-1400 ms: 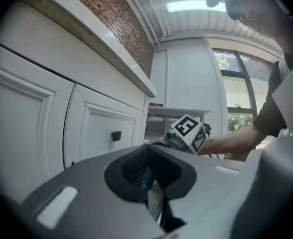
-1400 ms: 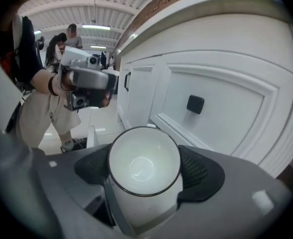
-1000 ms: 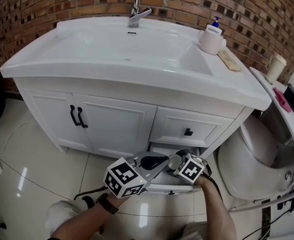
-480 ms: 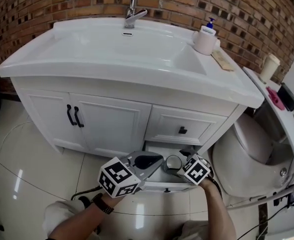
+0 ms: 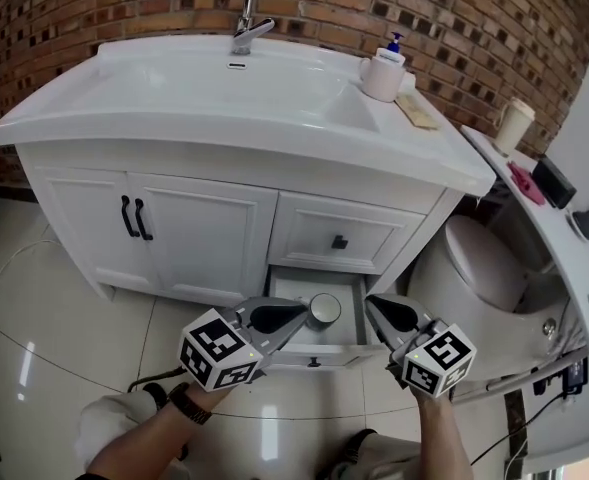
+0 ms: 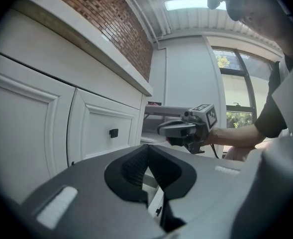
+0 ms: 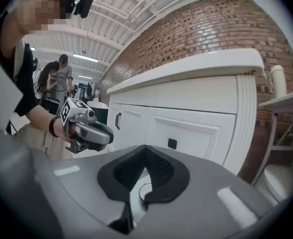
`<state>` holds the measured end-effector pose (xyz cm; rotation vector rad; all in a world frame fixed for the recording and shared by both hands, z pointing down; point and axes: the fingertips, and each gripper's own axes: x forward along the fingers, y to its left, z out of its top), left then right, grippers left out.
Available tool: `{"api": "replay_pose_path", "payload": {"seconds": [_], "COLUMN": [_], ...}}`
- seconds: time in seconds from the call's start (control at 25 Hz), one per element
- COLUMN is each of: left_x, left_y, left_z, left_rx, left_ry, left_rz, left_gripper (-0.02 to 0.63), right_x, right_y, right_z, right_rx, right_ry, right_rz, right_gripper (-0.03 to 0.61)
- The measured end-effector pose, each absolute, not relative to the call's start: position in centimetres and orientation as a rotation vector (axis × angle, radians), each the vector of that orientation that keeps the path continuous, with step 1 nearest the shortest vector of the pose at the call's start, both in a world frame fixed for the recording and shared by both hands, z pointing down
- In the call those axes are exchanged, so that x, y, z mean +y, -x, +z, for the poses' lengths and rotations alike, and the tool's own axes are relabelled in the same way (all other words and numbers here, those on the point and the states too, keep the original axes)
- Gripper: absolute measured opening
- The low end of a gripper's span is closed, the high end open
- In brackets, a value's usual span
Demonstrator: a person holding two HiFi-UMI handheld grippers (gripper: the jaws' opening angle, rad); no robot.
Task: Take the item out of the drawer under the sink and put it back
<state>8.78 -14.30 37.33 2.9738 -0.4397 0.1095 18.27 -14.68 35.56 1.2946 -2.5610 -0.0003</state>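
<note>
The low drawer (image 5: 286,286) under the white sink (image 5: 224,88) stands pulled out. A round grey metal item (image 5: 324,310) sits inside it. My left gripper (image 5: 292,315) hovers at the drawer's front left, jaws shut and empty (image 6: 147,148). My right gripper (image 5: 379,308) is off the drawer's front right corner, apart from the item, jaws shut with nothing between them (image 7: 145,147). Each gripper shows in the other's view: the right gripper (image 6: 183,129) and the left gripper (image 7: 89,131).
Above the open drawer is a shut drawer with a black knob (image 5: 340,241). Two cabinet doors with black handles (image 5: 132,218) are to the left. A toilet (image 5: 484,268) stands close at the right. A soap dispenser (image 5: 384,73) is on the counter.
My right gripper has drawn back out of the drawer and to the right, away from the round item, which stays inside. The left gripper has barely moved.
</note>
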Motion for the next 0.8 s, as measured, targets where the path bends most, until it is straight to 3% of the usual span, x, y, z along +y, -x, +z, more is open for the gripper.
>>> {"api": "replay_pose_path", "payload": {"seconds": [0.8], "left_x": [-13.1], "left_y": [-10.5], "left_z": [37.5], "left_rx": [-0.414], "left_ry": [-3.004], "left_rz": [0.126], "left_gripper": [0.015], "right_x": [-12.6], "right_y": [-21.2], "right_z": [37.1], "right_rx": [-2.407], "right_ry": [-1.357], "right_rz": [-0.034], "right_gripper": [0.000]}}
